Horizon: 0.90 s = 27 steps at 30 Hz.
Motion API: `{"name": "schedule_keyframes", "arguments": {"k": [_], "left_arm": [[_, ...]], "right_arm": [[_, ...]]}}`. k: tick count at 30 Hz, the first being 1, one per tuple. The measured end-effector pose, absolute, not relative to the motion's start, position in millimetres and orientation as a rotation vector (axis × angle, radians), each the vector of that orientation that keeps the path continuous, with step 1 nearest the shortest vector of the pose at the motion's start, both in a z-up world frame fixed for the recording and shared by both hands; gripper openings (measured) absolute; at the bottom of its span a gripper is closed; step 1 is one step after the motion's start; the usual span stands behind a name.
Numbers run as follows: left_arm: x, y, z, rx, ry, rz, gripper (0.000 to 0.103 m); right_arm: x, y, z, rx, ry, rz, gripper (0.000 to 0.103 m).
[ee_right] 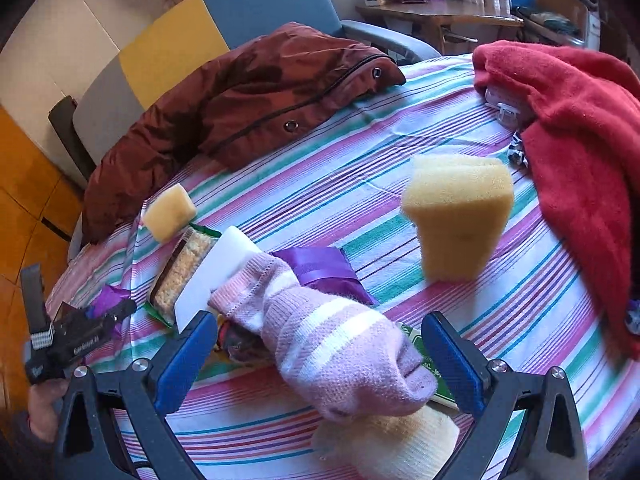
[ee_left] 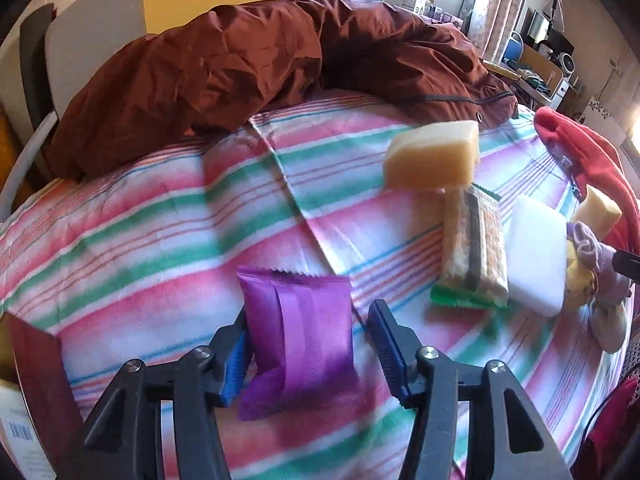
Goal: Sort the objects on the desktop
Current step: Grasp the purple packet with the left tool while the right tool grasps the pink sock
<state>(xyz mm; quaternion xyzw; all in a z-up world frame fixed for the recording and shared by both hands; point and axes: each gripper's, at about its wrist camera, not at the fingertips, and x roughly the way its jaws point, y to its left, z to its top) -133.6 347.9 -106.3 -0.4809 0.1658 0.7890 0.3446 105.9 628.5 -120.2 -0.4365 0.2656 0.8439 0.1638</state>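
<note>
A purple packet [ee_left: 300,340] stands tilted on the striped cloth [ee_left: 160,240] between my left gripper's [ee_left: 310,314] jaws. The left pad touches it and the right pad [ee_left: 388,348] stands clear, so this gripper is open. In the right wrist view the same gripper [ee_right: 92,320] shows at far left with the purple packet [ee_right: 112,300]. My right gripper [ee_right: 318,316] is wide open around a pink striped sock [ee_right: 340,348] that lies over a second purple packet [ee_right: 324,272]. Neither pad presses the sock.
Nearby lie two yellow sponges [ee_right: 164,212] [ee_right: 460,220], a white block [ee_right: 216,276], a grain bar [ee_right: 180,276], a cream sock [ee_right: 384,440] and a green packet [ee_right: 436,380]. A brown jacket [ee_left: 240,72] lies at the back and a red fleece [ee_right: 580,140] at the right.
</note>
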Motion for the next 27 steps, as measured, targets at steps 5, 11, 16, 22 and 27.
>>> {"name": "schedule_keyframes", "arguments": {"k": [5,11,16,22,27], "left_arm": [[-117,351,-103,-1.223,0.463,2.058,0.040],[-115,346,-100,-1.243,0.415,2.076,0.039],[-103,336,-91,-1.230,0.366,2.072,0.039],[-87,322,-71,-1.187,0.290,2.090,0.039],[-73,305,-48,-1.137,0.223,2.115,0.039]], "right_arm": [[105,633,-124,-1.259,0.744,2.376,0.102],[101,624,-124,-1.271,0.630,2.402,0.091],[96,607,-126,-1.323,0.423,2.412,0.042],[104,611,-115,-1.250,0.457,2.449,0.035],[118,611,-91,-1.087,0.611,2.607,0.035]]}}
